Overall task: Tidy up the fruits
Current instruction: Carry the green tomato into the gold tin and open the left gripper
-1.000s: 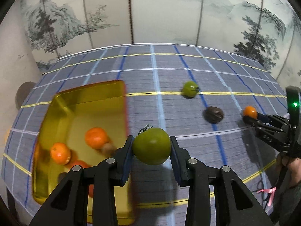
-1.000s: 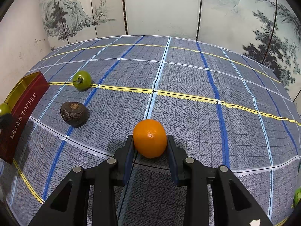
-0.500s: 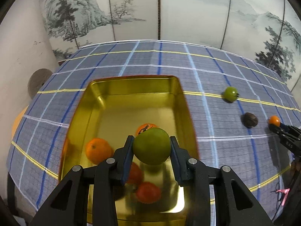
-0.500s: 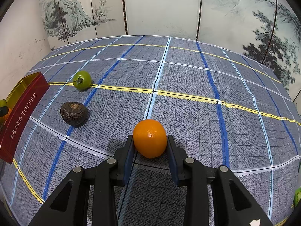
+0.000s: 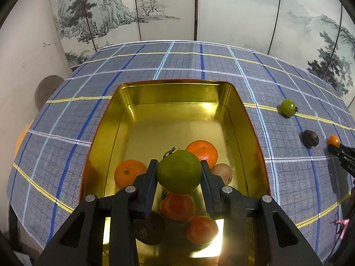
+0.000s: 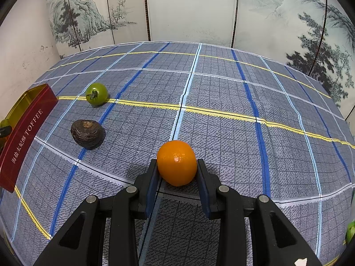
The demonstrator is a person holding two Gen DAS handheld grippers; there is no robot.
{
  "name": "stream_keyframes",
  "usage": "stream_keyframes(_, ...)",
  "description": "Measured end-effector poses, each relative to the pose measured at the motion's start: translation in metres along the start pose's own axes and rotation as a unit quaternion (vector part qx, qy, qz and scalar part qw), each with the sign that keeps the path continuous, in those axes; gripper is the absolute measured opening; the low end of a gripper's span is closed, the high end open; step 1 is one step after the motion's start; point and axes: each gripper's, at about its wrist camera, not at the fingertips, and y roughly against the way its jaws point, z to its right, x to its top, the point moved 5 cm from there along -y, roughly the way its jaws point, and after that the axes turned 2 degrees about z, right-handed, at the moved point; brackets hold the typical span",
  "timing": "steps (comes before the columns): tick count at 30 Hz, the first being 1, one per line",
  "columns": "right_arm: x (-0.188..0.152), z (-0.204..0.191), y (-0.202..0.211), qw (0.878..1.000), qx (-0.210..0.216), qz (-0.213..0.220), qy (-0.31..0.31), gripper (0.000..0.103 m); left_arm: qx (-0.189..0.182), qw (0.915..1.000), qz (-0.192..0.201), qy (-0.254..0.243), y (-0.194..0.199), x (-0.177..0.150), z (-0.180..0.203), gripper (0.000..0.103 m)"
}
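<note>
Both my grippers pinch fruit: green one above the tin, orange one low over the bench.

My left gripper (image 5: 179, 173) clamps a green tomato (image 5: 178, 172) between its jaws, held over the near end of the gold tin (image 5: 175, 93), where three tangerines (image 5: 202, 153), a red tomato (image 5: 177, 207), a brown kiwi (image 5: 223, 173) and a dark wrinkled fruit (image 5: 150, 229) lie clustered. My right gripper (image 6: 176, 170) squeezes a tangerine (image 6: 176, 163) just above the plaid cloth (image 6: 221, 93) on the bench; to its left sit a dark wrinkled passion fruit (image 6: 87, 133) and, farther back, a small green tomato (image 6: 97, 93), both near the tin's red "TOFFEE" side (image 6: 26, 133).
</note>
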Motion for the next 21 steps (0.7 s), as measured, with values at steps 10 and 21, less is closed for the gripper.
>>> stream_keyframes(10, -0.001, 0.0, -0.001, 1.0, -0.004, -0.001, 0.002, 0.031, 0.004, 1.0, -0.004, 0.002, -0.008, -0.005, -0.007, 0.038)
stream_keyframes(21, -0.001, 0.0, -0.001, 1.0, -0.003, -0.001, 0.002, 0.031, 0.01, 0.9998, -0.01, -0.013, -0.015, -0.004, -0.005, 0.038)
